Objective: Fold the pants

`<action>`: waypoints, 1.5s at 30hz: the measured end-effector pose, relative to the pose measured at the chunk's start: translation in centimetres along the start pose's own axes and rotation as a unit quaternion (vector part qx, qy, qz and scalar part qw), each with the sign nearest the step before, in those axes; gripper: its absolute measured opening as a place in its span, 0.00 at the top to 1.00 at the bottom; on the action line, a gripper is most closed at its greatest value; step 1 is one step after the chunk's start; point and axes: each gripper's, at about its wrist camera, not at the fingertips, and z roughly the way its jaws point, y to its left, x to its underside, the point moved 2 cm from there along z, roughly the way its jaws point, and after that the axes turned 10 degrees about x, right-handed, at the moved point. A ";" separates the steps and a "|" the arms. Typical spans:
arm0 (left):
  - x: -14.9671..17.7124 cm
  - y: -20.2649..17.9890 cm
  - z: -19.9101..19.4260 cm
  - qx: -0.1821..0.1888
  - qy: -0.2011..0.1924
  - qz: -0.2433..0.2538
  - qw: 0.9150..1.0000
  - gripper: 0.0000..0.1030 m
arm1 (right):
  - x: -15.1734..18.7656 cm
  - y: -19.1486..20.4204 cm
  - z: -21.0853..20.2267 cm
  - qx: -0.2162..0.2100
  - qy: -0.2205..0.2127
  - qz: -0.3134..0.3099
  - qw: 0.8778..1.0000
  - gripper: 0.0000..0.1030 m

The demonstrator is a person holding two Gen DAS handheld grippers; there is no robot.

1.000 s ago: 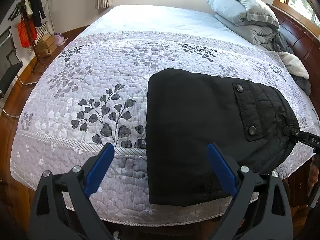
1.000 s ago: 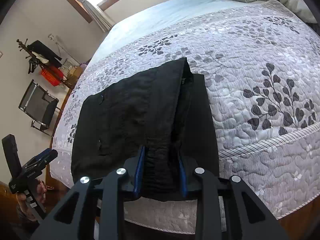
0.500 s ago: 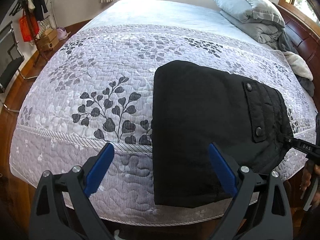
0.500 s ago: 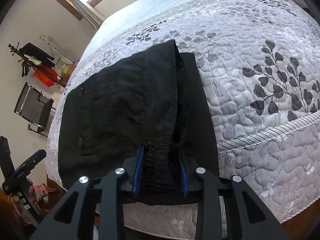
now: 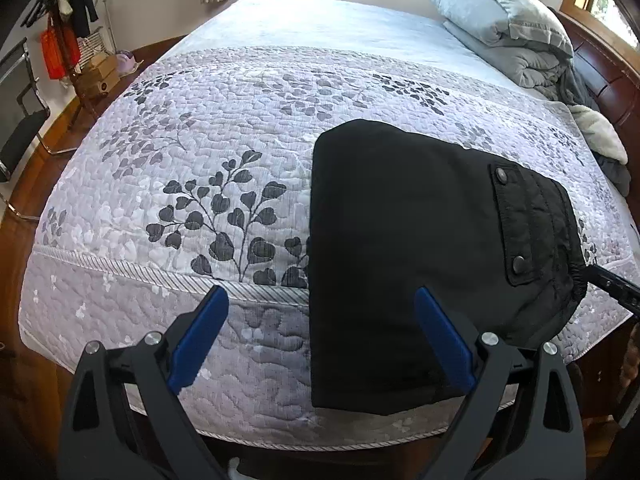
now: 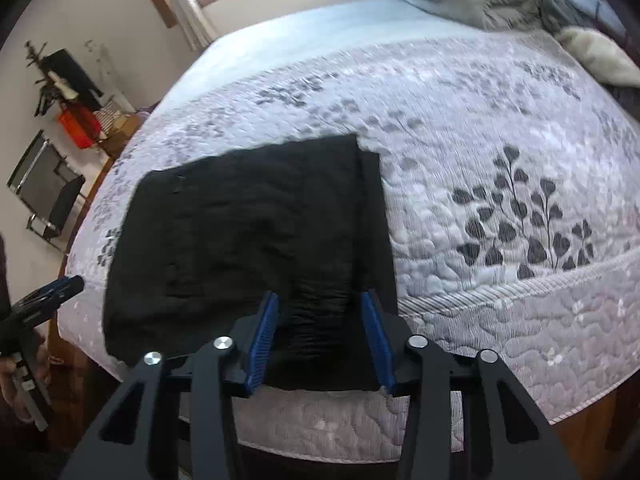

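Observation:
The black pants (image 5: 408,248) lie folded into a thick rectangle on the bed's near edge, with a snap pocket flap at the right. My left gripper (image 5: 320,336) is open and empty, held above the near left corner of the pants. In the right wrist view the pants (image 6: 248,240) lie flat on the quilt. My right gripper (image 6: 320,340) is open, its blue pads to either side of the gathered waistband at the near edge, no longer clamping it. The tip of the right gripper (image 5: 612,284) shows at the right edge of the left wrist view.
The bed has a grey floral quilt (image 5: 224,184). Folded grey bedding (image 5: 516,36) and a pillow lie at the headboard end. A chair (image 6: 52,196) and a rack with a red bag (image 5: 60,52) stand on the wooden floor beside the bed.
My right gripper has opened and let go of the waistband, and the raised fold has dropped flat. My left gripper has stayed open and drifted slightly.

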 end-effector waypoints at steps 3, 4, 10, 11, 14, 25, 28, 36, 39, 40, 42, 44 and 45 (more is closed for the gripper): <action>0.2 -0.4 0.1 0.008 0.007 0.002 1.000 0.09 | 0.2 1.0 -0.1 -0.005 -0.001 -0.018 1.000 0.66; 0.3 -0.5 0.2 0.011 0.010 0.002 1.000 0.09 | 0.3 1.1 0.1 -0.008 0.002 -0.021 1.000 0.66; 0.8 -0.4 1.0 0.034 0.032 -0.012 0.999 0.08 | 1.2 0.7 2.9 0.001 0.032 -0.014 0.999 0.70; 0.8 -0.2 1.2 0.032 0.034 -0.015 0.999 0.08 | 1.3 0.4 3.3 -0.005 0.038 -0.004 0.999 0.72; 0.9 0.1 1.7 0.032 0.044 -0.024 0.998 0.08 | 1.4 -0.2 3.9 -0.010 0.043 0.008 0.999 0.75; -0.2 2.1 0.3 0.038 0.029 -0.053 0.997 0.08 | 1.2 -0.3 2.7 -0.025 0.035 0.019 0.999 0.71; -0.3 2.6 0.2 0.059 0.034 -0.060 0.996 0.08 | 1.1 -0.5 1.1 -0.036 0.018 0.024 0.999 0.70; -0.6 0.8 1.3 0.134 0.053 -0.084 0.986 0.08 | 0.7 0.1 -0.3 -0.034 0.002 0.011 0.999 0.70; -0.4 -0.2 2.9 0.100 0.061 -0.058 0.991 0.08 | 0.7 0.6 0.2 -0.038 0.007 0.007 0.999 0.69; -0.4 -0.2 3.8 0.086 0.065 -0.057 0.993 0.08 | 0.8 0.7 0.2 -0.039 0.008 0.005 0.999 0.69; -0.4 0.0 5.2 0.073 0.080 -0.059 0.992 0.08 | 0.9 0.9 0.5 -0.039 0.010 0.001 0.999 0.69; -0.3 0.3 6.5 0.072 0.098 -0.070 0.990 0.07 | 1.0 1.0 0.7 -0.041 0.013 -0.001 0.999 0.68; -0.3 0.6 7.0 0.075 0.102 -0.080 0.989 0.07 | 1.1 1.0 0.8 -0.039 0.014 -0.002 0.999 0.66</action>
